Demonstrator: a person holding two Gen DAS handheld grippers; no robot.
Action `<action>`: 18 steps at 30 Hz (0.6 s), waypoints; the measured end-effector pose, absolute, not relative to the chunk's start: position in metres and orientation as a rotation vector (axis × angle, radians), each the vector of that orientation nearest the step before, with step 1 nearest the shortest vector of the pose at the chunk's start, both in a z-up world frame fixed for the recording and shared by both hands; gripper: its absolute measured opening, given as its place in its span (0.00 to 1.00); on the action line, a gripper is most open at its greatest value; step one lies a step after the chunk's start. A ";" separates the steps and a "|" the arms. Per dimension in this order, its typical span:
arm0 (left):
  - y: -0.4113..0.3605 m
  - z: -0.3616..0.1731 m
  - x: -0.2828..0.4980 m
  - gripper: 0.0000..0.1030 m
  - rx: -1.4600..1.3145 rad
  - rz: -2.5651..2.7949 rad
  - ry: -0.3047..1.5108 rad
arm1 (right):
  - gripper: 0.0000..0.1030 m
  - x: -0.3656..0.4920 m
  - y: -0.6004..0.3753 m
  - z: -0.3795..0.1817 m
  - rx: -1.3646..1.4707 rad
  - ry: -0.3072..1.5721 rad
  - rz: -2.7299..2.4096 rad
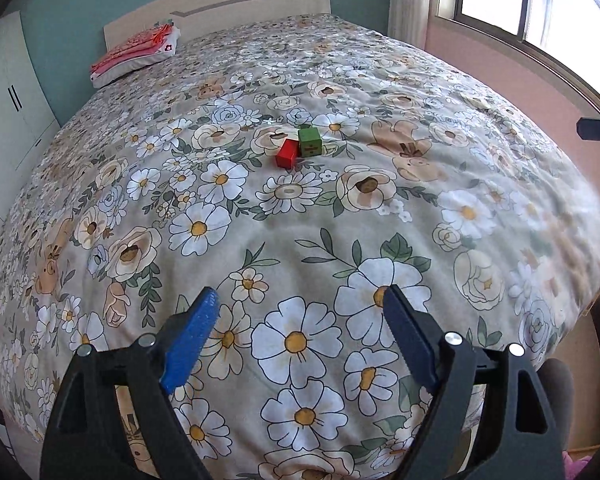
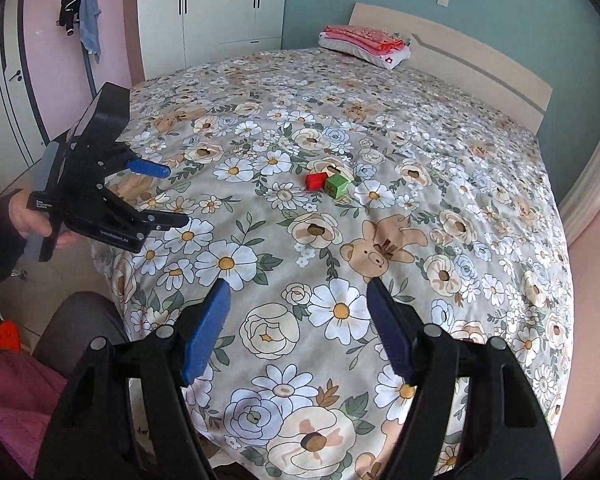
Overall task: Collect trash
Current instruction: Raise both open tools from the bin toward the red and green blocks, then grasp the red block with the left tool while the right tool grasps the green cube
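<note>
nothing collected yet; both tools held wide open and empty.
a small red rectangular block (image 1: 287, 153) and a green printed cube (image 1: 310, 141) lie touching mid-bed on the floral quilt (image 1: 380, 208), well ahead of the left gripper (image 1: 300, 300) and right gripper (image 2: 298, 292).

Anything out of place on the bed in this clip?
Only two small boxes, the red box and the green box, sitting touching mid-bedspread. The folded bedding by the headboard looks tidy; nothing spilled or damaged.

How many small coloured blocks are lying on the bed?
2. A red block and a green block sit side by side near the middle of the bed, the red one on the wardrobe side. None seems hidden.
</note>
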State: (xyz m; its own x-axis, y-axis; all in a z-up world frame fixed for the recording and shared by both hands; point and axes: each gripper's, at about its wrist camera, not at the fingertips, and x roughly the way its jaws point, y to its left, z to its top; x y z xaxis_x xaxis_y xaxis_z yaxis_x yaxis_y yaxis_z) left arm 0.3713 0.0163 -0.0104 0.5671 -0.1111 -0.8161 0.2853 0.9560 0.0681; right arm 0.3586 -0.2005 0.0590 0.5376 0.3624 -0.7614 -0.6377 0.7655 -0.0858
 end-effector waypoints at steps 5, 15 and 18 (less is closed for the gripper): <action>0.011 -0.014 0.402 0.83 0.227 -0.248 0.920 | 0.71 0.399 -0.192 0.051 -0.369 0.802 0.645; 0.009 -0.045 0.473 0.83 0.177 -0.325 0.973 | 0.71 0.484 -0.171 0.002 -0.438 0.839 0.673; 0.010 -0.058 0.494 0.83 0.168 -0.325 1.006 | 0.71 0.510 -0.165 -0.017 -0.456 0.857 0.687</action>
